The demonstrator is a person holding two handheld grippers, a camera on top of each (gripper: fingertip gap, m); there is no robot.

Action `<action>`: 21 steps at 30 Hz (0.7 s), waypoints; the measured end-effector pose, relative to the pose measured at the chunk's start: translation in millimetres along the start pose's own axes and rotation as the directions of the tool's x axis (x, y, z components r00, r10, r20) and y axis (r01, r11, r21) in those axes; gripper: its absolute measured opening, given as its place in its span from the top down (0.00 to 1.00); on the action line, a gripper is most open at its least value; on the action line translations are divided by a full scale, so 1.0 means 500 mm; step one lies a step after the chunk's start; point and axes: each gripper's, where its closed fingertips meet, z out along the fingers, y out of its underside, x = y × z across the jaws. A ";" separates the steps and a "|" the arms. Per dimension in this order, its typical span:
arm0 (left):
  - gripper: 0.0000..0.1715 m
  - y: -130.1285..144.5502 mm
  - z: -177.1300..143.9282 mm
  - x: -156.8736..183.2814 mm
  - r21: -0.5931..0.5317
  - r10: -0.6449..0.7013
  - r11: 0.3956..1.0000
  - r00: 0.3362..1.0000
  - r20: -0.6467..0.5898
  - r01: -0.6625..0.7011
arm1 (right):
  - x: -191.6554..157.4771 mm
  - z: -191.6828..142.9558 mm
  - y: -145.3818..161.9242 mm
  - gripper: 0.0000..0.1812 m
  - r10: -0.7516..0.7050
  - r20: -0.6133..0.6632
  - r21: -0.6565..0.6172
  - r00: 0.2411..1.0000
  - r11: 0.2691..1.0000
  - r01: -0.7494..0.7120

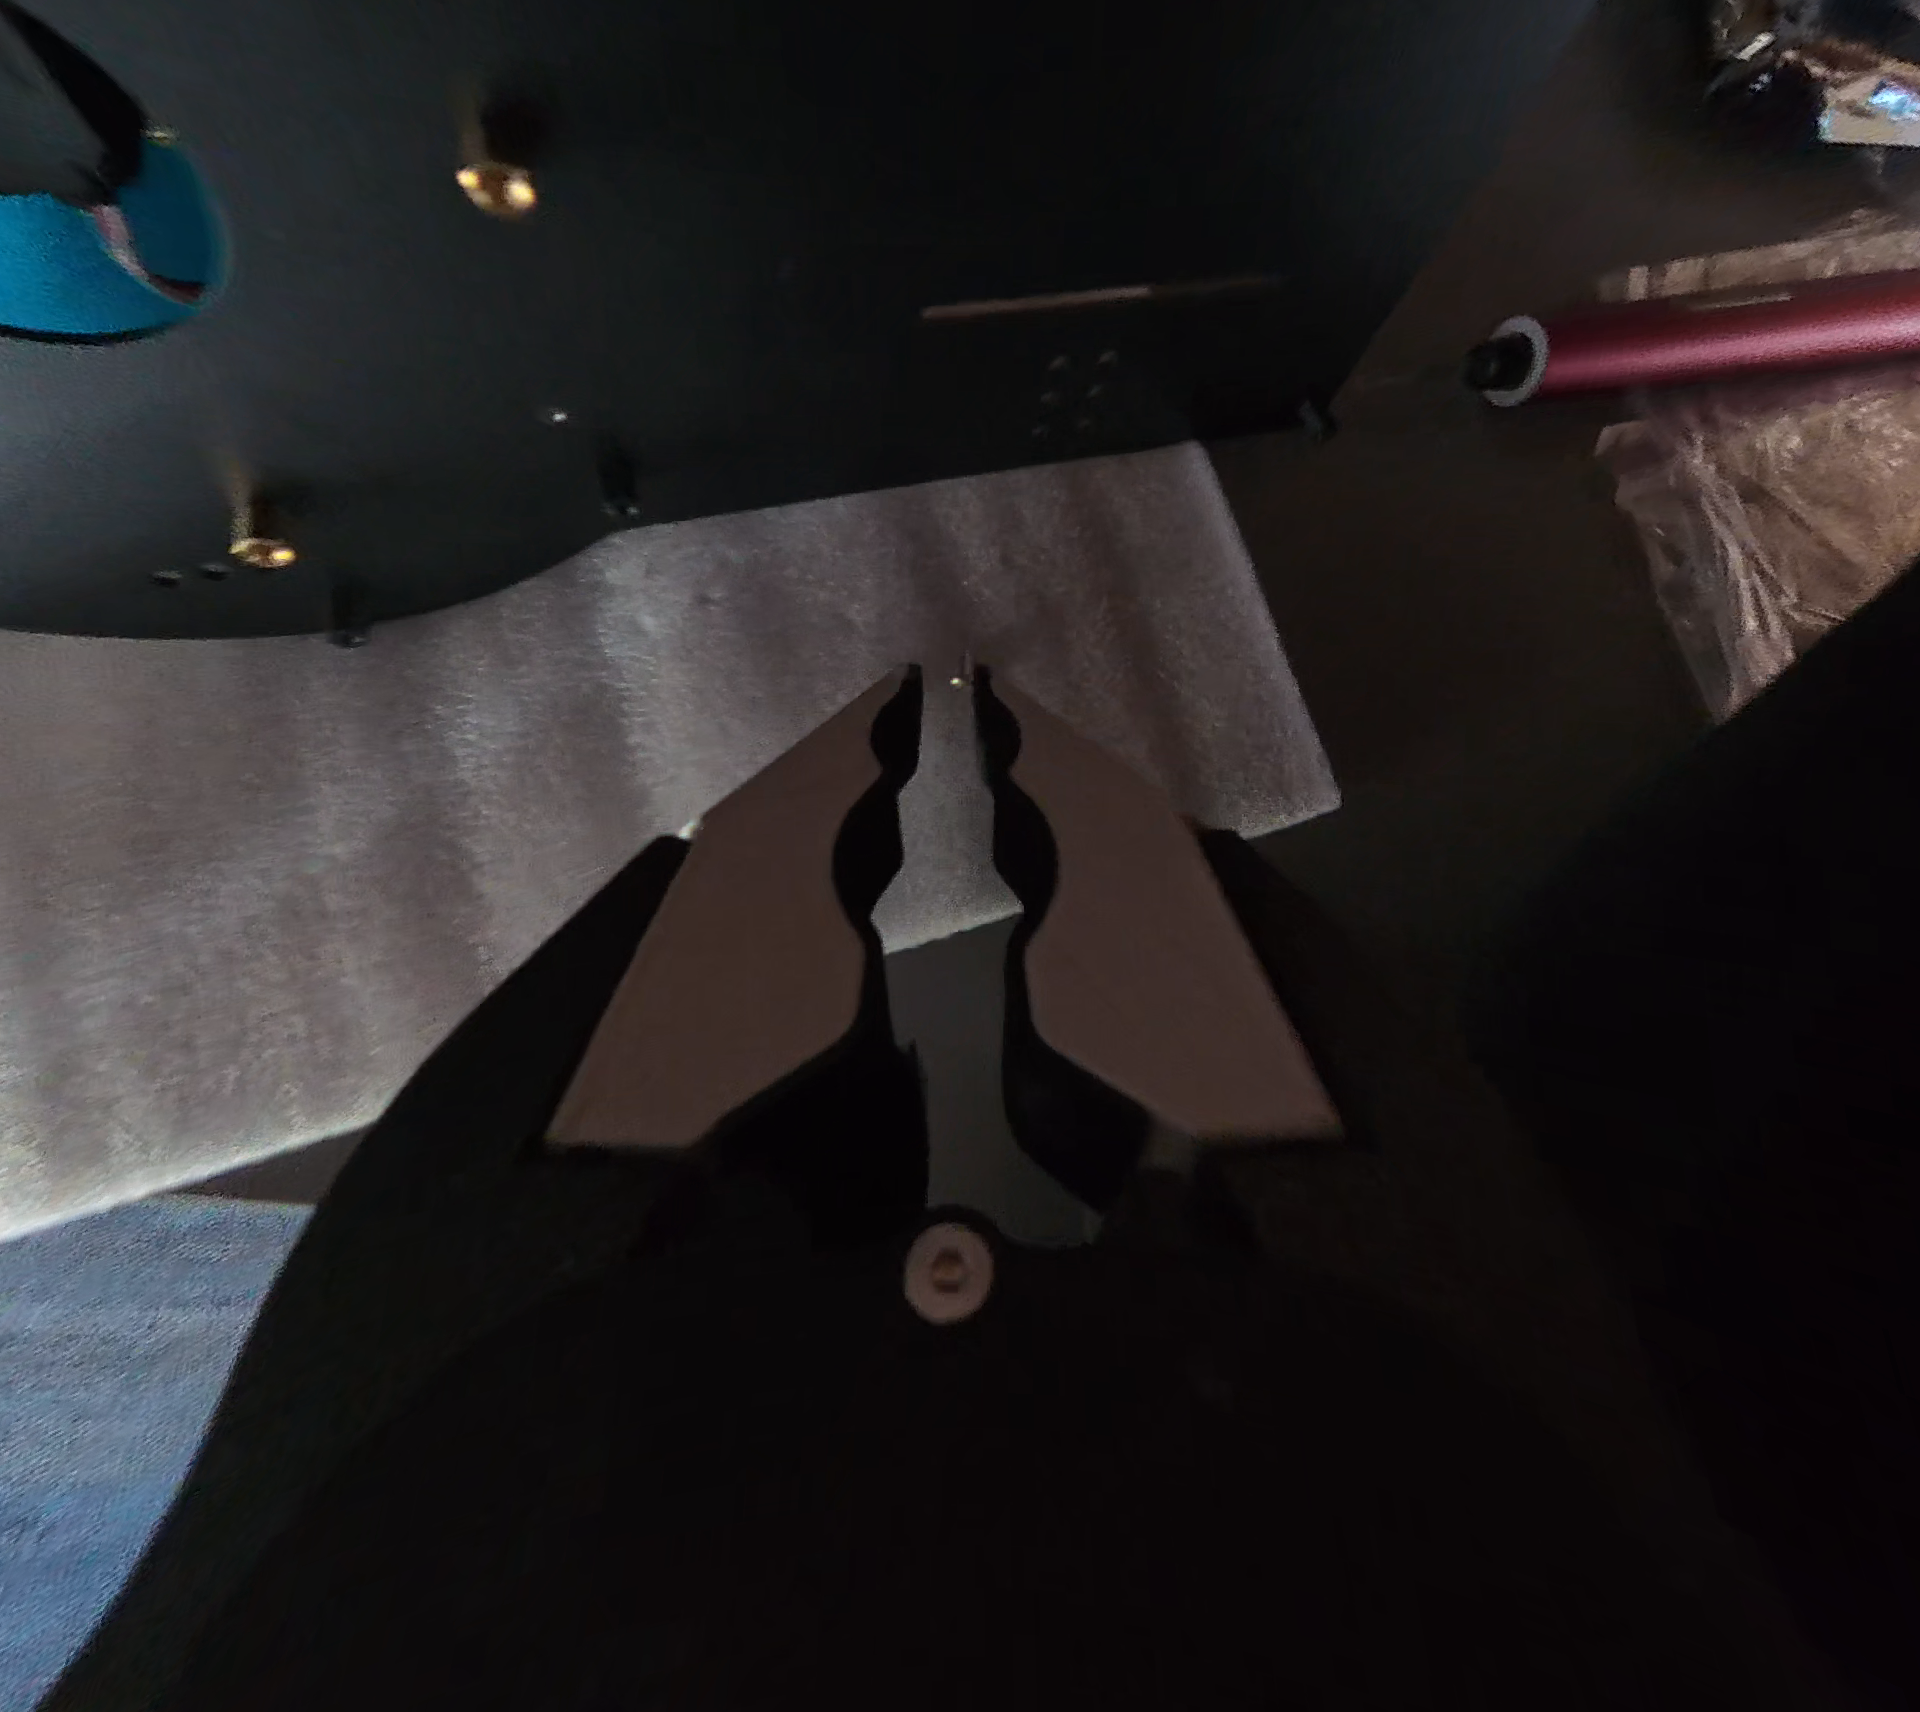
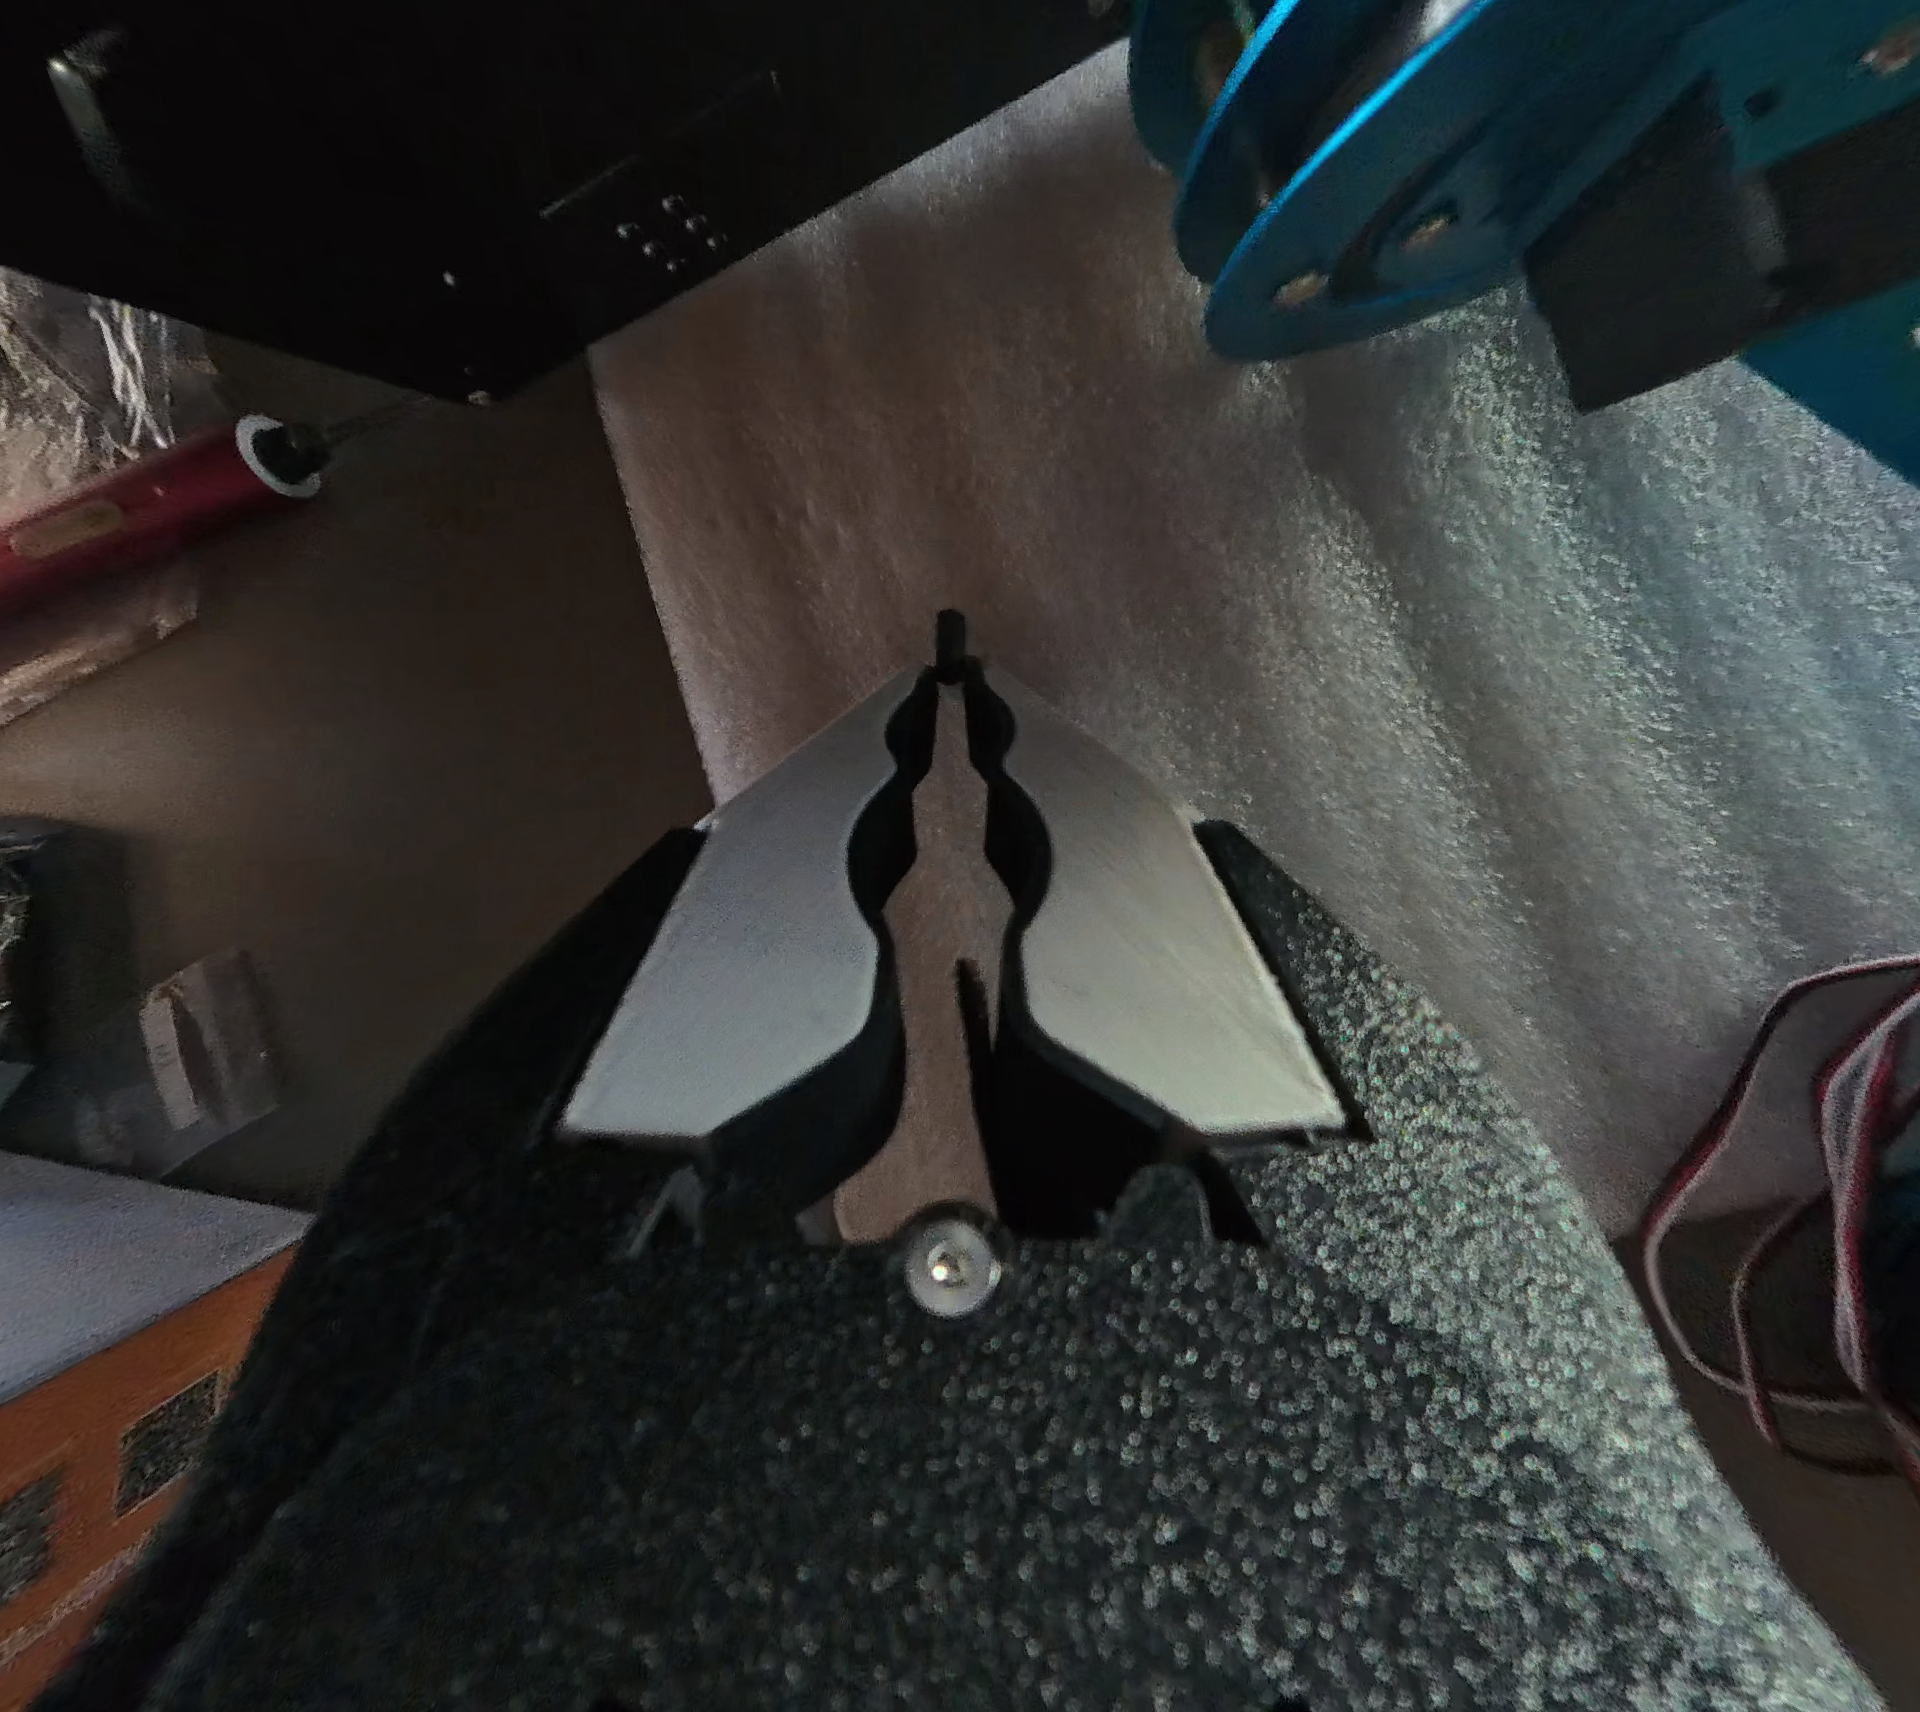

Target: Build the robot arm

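- Left gripper: jaws nearly closed, a narrow slit between the tips; a tiny pale speck sits at the right tip, too small to tell whether it is pinched
- Ahead of these jaws lies the white foam sheet, its far edge tucked under a black panel with brass standoffs
- Far left, a blue part; right of the jaws, a red tube over crinkled plastic
- Right gripper: jaws clamped on a small black screw, its long axis pointing straight ahead beyond the tips
- Left of these jaws, brown tabletop; right and above, a blue disc assembly and striped wires
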 end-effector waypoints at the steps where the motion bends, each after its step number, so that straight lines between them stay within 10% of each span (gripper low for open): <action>1: 0.95 0.002 0.004 0.004 0.005 0.016 1.000 1.000 -0.015 -0.016 | 0.000 -0.002 -0.001 0.97 0.004 0.004 0.019 1.000 1.000 -0.004; 14: 0.98 0.001 0.003 -0.005 0.033 0.052 0.998 0.999 -0.009 -0.052 | 0.001 0.000 0.002 0.97 0.018 0.022 0.063 1.000 0.998 -0.020; 21: 0.98 -0.143 -0.053 -0.059 0.226 -0.128 0.966 0.992 0.009 0.122 | 0.001 0.001 0.002 0.97 0.026 0.028 0.073 0.999 0.997 -0.028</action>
